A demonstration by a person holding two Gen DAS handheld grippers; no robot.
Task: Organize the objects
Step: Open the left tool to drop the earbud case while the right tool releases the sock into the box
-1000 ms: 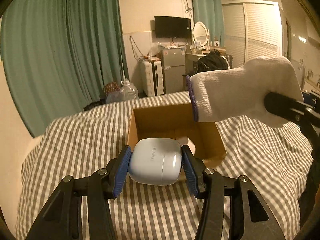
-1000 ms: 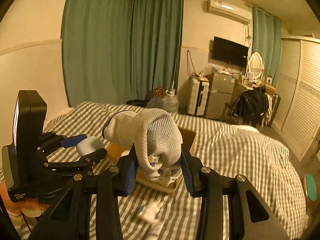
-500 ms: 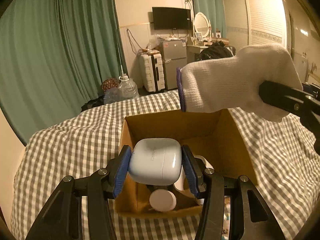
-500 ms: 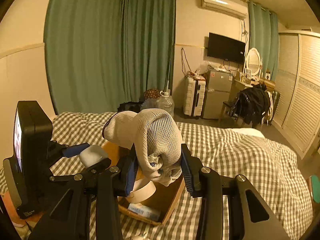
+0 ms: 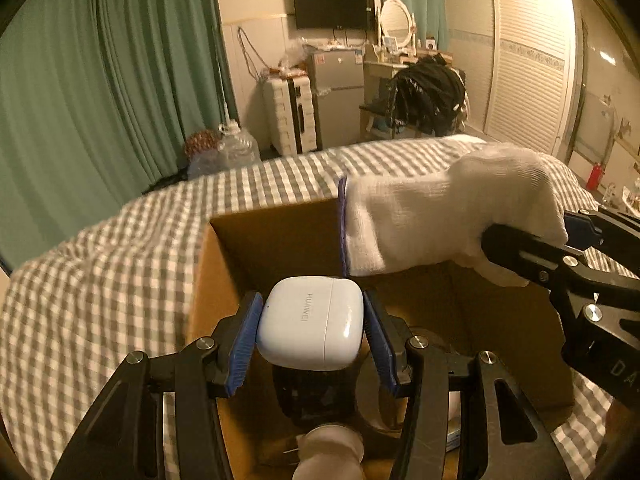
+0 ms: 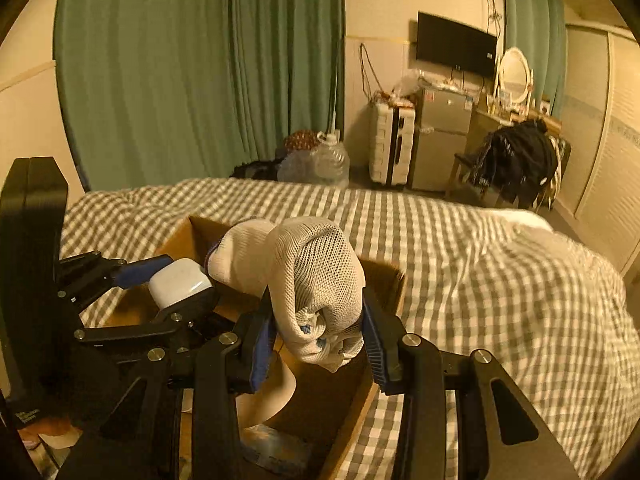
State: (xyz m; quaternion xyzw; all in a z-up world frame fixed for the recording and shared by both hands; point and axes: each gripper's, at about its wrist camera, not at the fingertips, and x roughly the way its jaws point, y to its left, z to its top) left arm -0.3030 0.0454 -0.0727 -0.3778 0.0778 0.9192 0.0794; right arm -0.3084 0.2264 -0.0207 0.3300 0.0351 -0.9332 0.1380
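Note:
My left gripper [image 5: 310, 328] is shut on a white earbud case [image 5: 310, 322] and holds it over the open cardboard box [image 5: 276, 236] on the bed. My right gripper [image 6: 318, 332] is shut on a rolled white sock [image 6: 316, 280], also over the box [image 6: 386, 280]. In the left wrist view the sock [image 5: 440, 224] and right gripper [image 5: 560, 256] come in from the right. In the right wrist view the case [image 6: 180, 282] and left gripper [image 6: 160, 280] sit just left of the sock. The box holds a tape roll [image 6: 268, 400], a dark object [image 5: 316, 396] and other small items.
The box rests on a grey-and-white checked bedspread [image 6: 480, 264]. Beyond the bed are green curtains [image 5: 100, 80], a water jug [image 5: 236, 148], a white suitcase [image 5: 288, 112], a small fridge [image 5: 336, 96] and a chair with dark clothes [image 5: 428, 92].
Both grippers have moved forward and down, from the near side of the box to directly over its opening. Each keeps its hold on its object.

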